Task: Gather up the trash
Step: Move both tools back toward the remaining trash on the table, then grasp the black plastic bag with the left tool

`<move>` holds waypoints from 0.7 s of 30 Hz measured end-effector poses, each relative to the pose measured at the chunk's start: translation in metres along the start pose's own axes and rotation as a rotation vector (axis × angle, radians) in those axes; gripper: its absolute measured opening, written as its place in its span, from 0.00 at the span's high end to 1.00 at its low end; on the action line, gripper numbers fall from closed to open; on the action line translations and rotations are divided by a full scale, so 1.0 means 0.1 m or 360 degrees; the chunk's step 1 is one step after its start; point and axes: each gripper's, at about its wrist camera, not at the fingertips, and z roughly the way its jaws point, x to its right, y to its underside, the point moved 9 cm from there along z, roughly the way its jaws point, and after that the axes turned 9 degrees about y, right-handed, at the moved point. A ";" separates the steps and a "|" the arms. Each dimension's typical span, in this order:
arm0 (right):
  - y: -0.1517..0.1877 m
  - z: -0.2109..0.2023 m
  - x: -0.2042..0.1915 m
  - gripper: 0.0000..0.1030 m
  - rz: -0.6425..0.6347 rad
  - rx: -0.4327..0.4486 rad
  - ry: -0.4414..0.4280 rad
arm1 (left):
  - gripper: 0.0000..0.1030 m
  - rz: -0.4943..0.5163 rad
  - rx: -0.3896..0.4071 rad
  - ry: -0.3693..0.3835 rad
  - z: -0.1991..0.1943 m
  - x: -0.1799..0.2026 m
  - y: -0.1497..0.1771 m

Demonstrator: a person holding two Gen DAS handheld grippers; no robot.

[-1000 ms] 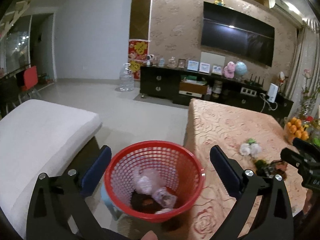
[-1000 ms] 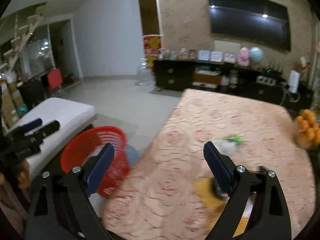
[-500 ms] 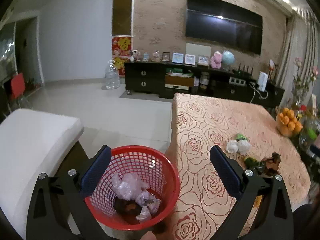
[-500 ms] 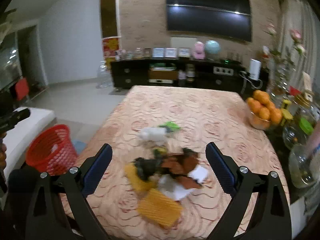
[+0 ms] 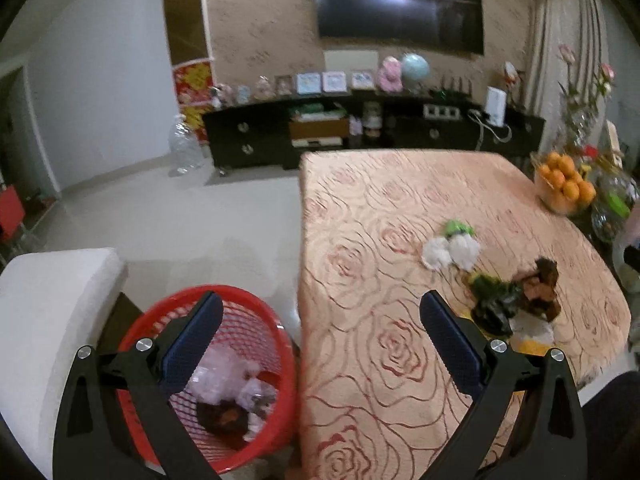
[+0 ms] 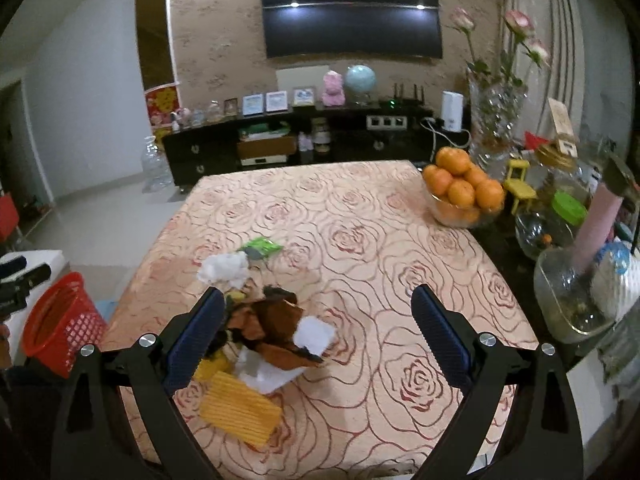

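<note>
Both tongs are gaping wide, carrying nothing. The right tongs are hovering over the trash pile on the counter; the red basket is waiting left. Next, probably: lowering and closing on one scrap.

basket on floor, left of table | trash pile on table | perhaps wrappers in basket

My left gripper and right gripper look alike: matte black forked arms, each carrying a round silver screw pair near the knuckle, ending in long fingers faced with dark blue ribbed pads.
</note>
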 end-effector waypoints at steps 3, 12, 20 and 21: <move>0.05 0.05 0.03 0.11 0.0014 -0.0027 0.0008 | 0.08 0.0031 -0.0066 0.0071 0.19 0.14 0.10; 0.31 0.34 -0.11 0.11 0.0025 -0.0164 0.0000 | 0.08 0.0193 -0.0174 0.0316 0.60 0.64 0.28; 0.53 0.45 -0.18 0.11 -0.0024 -0.0224 -0.0037 | 0.08 0.0281 -0.0267 0.0432 0.88 1.05 0.50; 0.56 0.45 -0.18 0.11 -0.0030 -0.0232 -0.0042 | 0.08 0.0288 -0.0284 0.0457 0.92 1.12 0.55</move>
